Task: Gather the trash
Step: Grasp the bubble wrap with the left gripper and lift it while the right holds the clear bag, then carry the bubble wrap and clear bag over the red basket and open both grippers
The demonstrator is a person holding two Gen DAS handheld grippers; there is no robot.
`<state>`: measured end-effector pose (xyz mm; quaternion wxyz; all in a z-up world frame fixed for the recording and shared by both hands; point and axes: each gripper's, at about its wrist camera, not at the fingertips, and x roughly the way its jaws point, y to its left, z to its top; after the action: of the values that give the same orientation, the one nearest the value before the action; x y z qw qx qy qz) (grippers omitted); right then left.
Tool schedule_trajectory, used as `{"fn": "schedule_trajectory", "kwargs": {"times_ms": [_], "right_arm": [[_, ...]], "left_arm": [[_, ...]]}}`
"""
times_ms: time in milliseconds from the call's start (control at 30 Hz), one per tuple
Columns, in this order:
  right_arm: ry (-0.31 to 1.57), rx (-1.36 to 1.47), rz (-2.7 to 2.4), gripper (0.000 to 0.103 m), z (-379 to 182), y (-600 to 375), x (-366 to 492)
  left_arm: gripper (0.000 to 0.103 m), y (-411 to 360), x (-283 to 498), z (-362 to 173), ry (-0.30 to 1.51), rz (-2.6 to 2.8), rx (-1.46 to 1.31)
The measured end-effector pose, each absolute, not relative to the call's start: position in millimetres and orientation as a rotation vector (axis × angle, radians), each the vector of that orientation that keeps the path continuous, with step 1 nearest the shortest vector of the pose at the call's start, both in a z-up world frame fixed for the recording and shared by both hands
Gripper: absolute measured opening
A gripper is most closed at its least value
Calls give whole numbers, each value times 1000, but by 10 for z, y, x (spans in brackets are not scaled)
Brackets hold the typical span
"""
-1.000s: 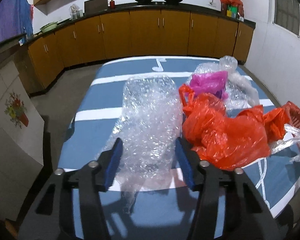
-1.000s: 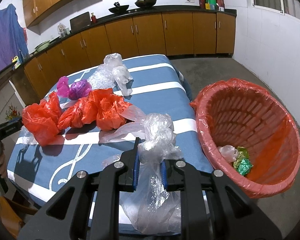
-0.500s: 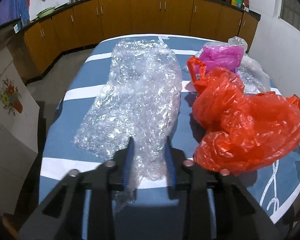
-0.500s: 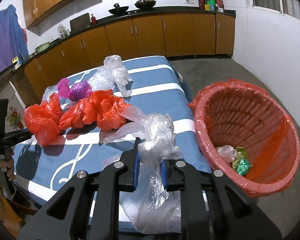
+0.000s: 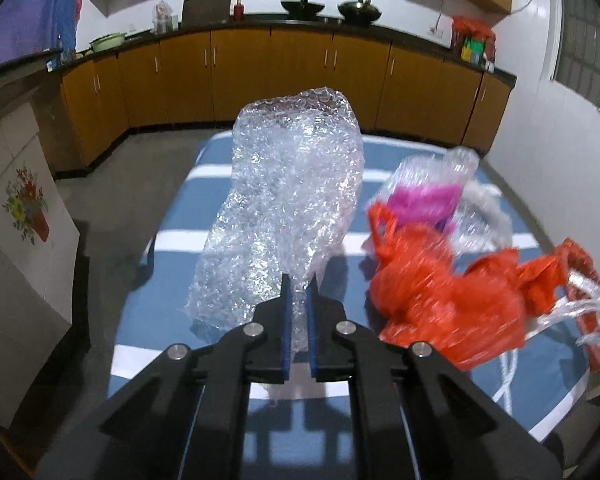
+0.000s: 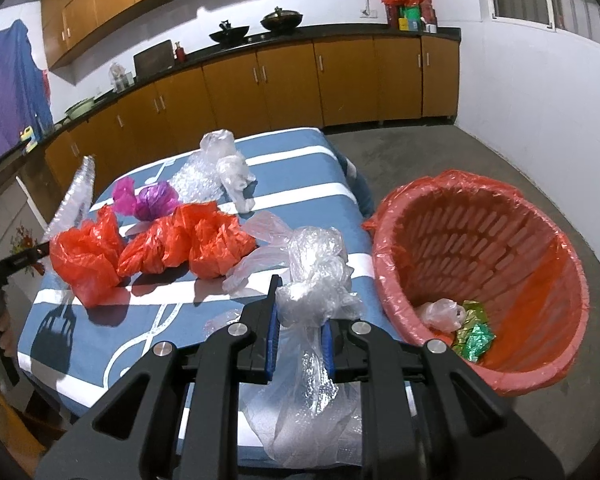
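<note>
Blue cloth with white stripes and music-note patterns covers the table [image 6: 308, 184], the landmark for everything in this kitchen scene. Behind the table, orange-brown cabinets [image 6: 260, 80] run along the wall under a dark counter. Just off the table's right edge stands a red slatted waste basket [image 6: 480, 240] lined with a red bag; a clear bag and green foil wrappers [image 6: 474, 340] lie at its bottom.

On the table's near half, crumpled red plastic bags [image 6: 156, 244] sit in a row, with a purple-and-pink bag [image 6: 148, 200] just behind them and a heap of clear plastic and bubble wrap [image 6: 216, 172] farther toward the table's far end.

Above the table's left side, a long sheet of bubble wrap [image 5: 288, 208] stands raised, its top end clear of the cloth. The left gripper [image 5: 298, 320] has its blue-padded jaws pinched nearly together on the sheet's lower end.

At the table's near right corner, beside the basket, the right gripper [image 6: 300, 336] is clamped on a knotted wad of clear plastic film [image 6: 320, 280], with the jaws held a little apart by the bunched material. The film's loose tail hangs down below the fingers.
</note>
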<state>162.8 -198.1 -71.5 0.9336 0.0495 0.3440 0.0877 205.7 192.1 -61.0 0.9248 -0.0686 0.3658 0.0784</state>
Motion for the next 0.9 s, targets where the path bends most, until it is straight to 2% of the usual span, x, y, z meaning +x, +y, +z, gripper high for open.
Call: {"fn": "schedule_trajectory", "kwargs": {"times_ms": [467, 900], "right_arm": [[620, 134, 90, 18, -499, -2274, 1540], [543, 148, -56, 18, -357, -2729, 1472]], "left_arm": [[8, 1130, 1928, 83, 623, -44, -105], [8, 159, 2032, 133, 622, -269, -62]]}}
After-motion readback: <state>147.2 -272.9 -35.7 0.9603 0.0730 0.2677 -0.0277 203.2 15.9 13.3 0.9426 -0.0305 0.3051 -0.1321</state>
